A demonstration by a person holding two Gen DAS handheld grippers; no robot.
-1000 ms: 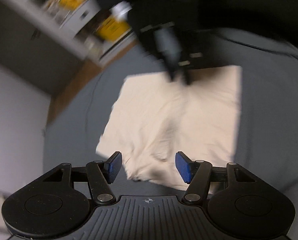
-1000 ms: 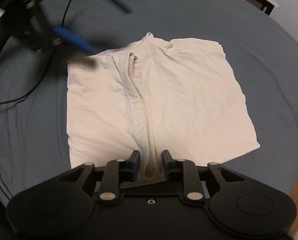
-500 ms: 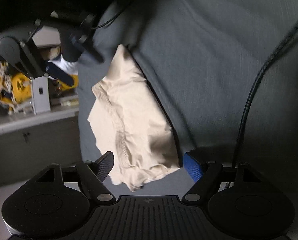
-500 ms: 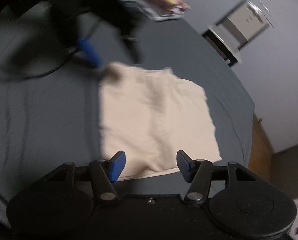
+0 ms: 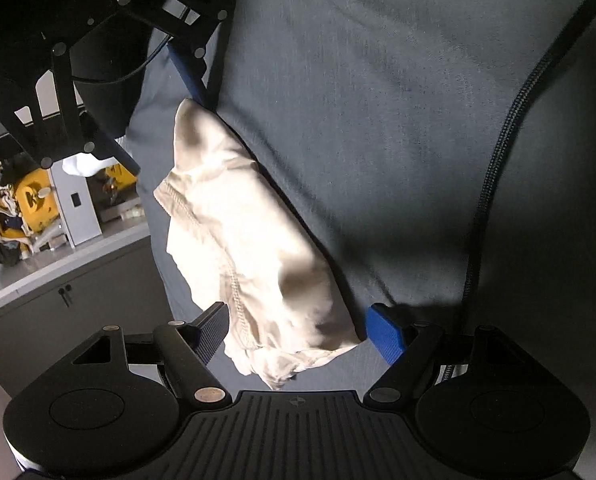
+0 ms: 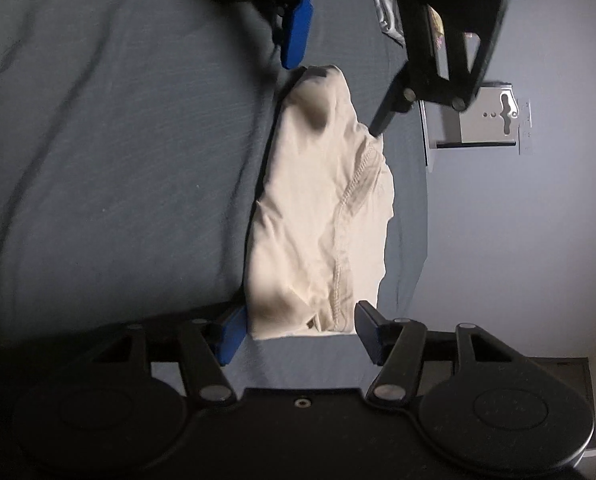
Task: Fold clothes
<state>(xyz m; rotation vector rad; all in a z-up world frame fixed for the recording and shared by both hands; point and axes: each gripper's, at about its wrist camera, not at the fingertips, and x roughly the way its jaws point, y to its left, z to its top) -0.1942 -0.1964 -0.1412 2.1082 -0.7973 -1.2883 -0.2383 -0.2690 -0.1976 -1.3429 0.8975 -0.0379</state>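
Note:
A cream garment (image 5: 250, 248) lies folded into a narrow bundle on the dark grey sheet (image 5: 377, 120). My left gripper (image 5: 298, 332) is open, and its blue pads straddle the near end of the bundle without pinching it. At the far end the right gripper (image 5: 158, 116) also stands spread. In the right wrist view the same garment (image 6: 317, 208) runs away from me, a stitched seam along its top. My right gripper (image 6: 299, 332) is open around its near end. The left gripper (image 6: 337, 76) is open at the far end.
A black braided cable (image 5: 493, 184) runs across the sheet on the right. Beyond the bed edge stand a grey cabinet (image 5: 58, 312) and yellow items (image 5: 30, 204). A pale wall with a metal fixture (image 6: 485, 120) lies past the other edge.
My right gripper has let go of the garment's seam and opened. Both grippers have swung round and dropped to opposite ends of the garment, which now lies as a narrower bundle.

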